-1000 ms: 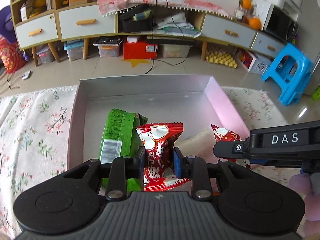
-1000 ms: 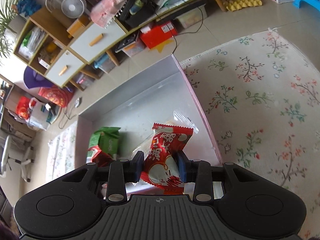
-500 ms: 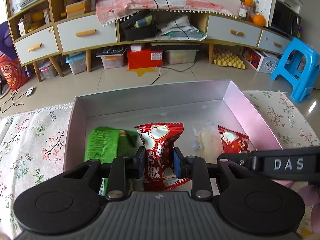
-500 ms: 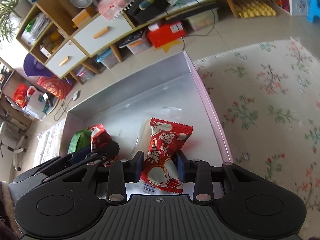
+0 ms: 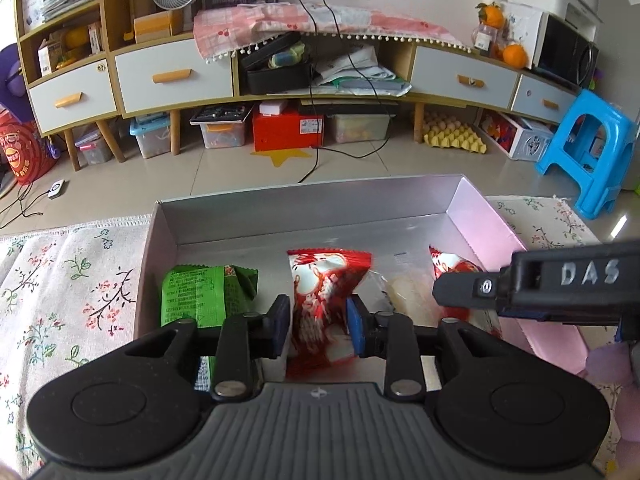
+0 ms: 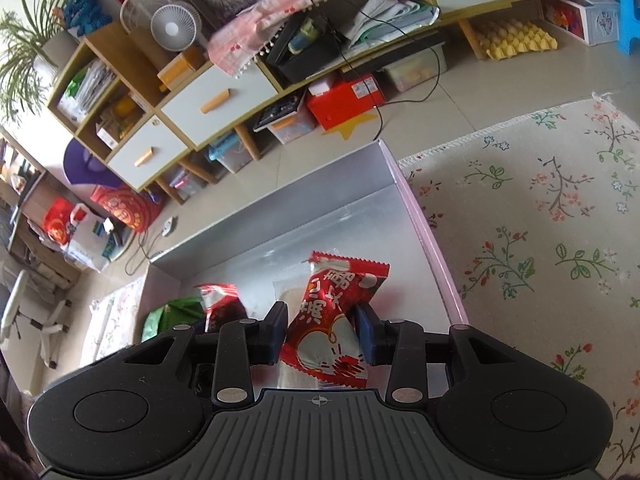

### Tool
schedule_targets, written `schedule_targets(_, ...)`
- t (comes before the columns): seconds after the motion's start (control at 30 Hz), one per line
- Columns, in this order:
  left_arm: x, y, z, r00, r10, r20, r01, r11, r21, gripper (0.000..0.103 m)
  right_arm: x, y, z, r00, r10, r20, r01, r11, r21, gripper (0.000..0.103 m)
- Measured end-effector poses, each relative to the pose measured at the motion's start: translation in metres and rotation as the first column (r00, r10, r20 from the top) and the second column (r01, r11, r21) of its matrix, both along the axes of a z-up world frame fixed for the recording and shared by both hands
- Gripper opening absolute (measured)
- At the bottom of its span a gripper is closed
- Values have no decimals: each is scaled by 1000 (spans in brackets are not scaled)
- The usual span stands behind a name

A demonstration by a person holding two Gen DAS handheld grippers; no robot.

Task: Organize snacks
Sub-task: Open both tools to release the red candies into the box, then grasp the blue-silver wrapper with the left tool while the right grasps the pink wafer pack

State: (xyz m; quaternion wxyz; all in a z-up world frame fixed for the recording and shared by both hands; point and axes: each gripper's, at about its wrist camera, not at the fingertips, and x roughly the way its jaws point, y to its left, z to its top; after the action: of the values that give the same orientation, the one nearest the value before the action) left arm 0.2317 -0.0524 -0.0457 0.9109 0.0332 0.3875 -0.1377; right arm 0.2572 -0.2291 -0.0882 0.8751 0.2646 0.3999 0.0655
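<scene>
1. The step in hand looked like letting go: two snacks were being set down in the box (image 5: 304, 216), one from each tool.
2. A red packet (image 5: 326, 304) stood upright between the jaws of the left tool (image 5: 318, 328), at the middle of the box floor toward its near edge. Its print was smeared, so it may have been slipping down.
3. The left tool's jaws had just been opening. They stood slightly spread, the pads just beside the wrapper and no longer clearly squeezing it.
4. A second red packet (image 6: 340, 316) stood between the jaws of the right tool (image 6: 322, 334), near the right wall of the box and leaning a little. These jaws had also just been opening, and a thin gap showed at the left pad, so this tool too was parted rather than pinching.
5. A green packet (image 5: 204, 296) lay by the left wall. A pale packet in clear wrap (image 5: 404, 292) lay between the two red ones.
6. The next move probably called for spreading both tools a little more, then drawing them up and back without dragging the wrappers or tipping them onto their neighbours. After that, any snacks outside the box would need fetching; none showed on the surface (image 5: 68, 280).
7. Both tools pointed slantwise down into the box from its near edge, side by side and close, with the right one's finger reaching across the right part of the left wrist view.
8. The box lay on the flowered cloth with its far wall at the far edge of the surface.
</scene>
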Motion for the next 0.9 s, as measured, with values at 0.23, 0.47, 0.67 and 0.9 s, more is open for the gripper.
schedule_targets(0.23, -11, 0, 8, 1000, -19, 0, 19, 1000, 8, 50, -13, -9, 21, 999, -23, 32, 22, 999, 24, 55)
schedule_targets(0.47, -32, 4, 24, 999, -30, 15, 30, 999, -14, 69, -33, -3, 43, 1000, -6, 28, 7, 999, -32, 68)
schedule_targets(0.67, -54, 8, 38, 999, -33, 13, 33, 999, -22, 86, -58, 4, 64, 999, 22, 29, -20, 998, -63, 75)
schedule_targets(0.9, -80, 16, 44, 1000, -31, -1, 31, 999, -24, 96, -89, 6, 77, 1000, 27, 12, -26, 995, -100, 81)
